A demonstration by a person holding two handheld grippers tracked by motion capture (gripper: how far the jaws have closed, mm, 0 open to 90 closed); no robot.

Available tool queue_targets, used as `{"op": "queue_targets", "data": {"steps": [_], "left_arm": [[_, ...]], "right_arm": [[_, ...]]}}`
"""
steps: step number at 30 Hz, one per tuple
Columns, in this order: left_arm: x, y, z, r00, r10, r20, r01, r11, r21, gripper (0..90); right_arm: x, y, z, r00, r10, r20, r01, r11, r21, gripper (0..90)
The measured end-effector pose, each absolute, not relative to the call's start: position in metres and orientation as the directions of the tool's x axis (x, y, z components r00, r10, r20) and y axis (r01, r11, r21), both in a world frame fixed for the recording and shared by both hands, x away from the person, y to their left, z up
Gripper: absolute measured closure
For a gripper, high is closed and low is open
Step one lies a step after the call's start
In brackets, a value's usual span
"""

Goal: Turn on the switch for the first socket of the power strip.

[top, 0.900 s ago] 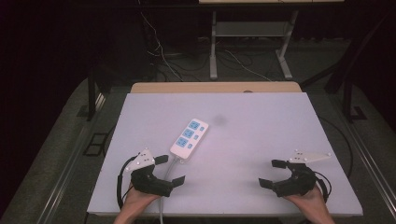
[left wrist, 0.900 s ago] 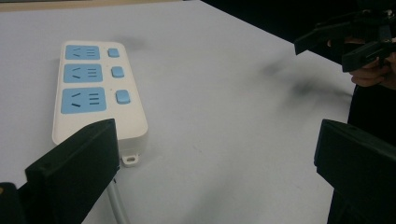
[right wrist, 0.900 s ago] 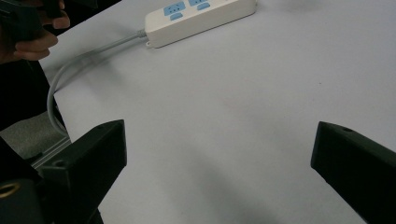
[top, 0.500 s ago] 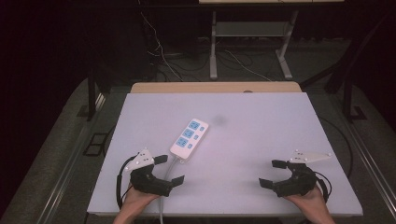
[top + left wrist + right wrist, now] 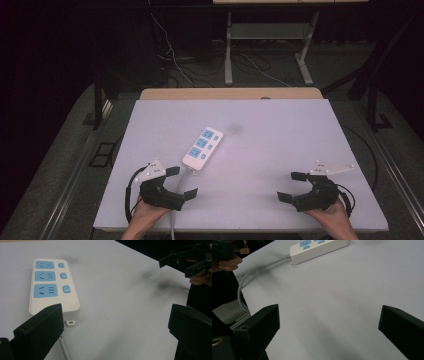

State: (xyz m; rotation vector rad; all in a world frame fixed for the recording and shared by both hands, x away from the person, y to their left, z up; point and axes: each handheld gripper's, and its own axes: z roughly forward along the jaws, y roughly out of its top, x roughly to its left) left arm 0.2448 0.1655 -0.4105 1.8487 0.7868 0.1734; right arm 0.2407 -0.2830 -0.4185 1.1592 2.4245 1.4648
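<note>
Both grippers rest near the tabletop's [image 5: 280, 130] front edge, left gripper [image 5: 179, 182] and right gripper [image 5: 293, 186] gaping empty, seemingly waiting; the power strip [image 5: 202, 148] lies just beyond the left.

We see almost no change: the left tool [image 5: 176, 182] sits a touch nearer the table's [image 5: 280, 135] front edge.

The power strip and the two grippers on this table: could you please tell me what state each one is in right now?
Power strip: lying flat on the table, sockets up, all three empty.
Cord: attached to the strip, running off the table's near edge.
Left gripper: open, holding nothing, near the strip's cord end.
Right gripper: open, holding nothing.
</note>
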Motion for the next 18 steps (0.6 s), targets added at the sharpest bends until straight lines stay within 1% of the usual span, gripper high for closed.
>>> {"op": "queue_targets", "data": {"steps": [18], "left_arm": [[0.2474, 0.1564, -0.4038, 0.782, 0.578, -0.232, 0.458, -0.280, 0.844, 0.0]], "right_arm": [[0.2399, -0.2836, -0.4182, -0.711, 0.638, 0.296, 0.559, 0.257, 0.788, 3.0]]}}
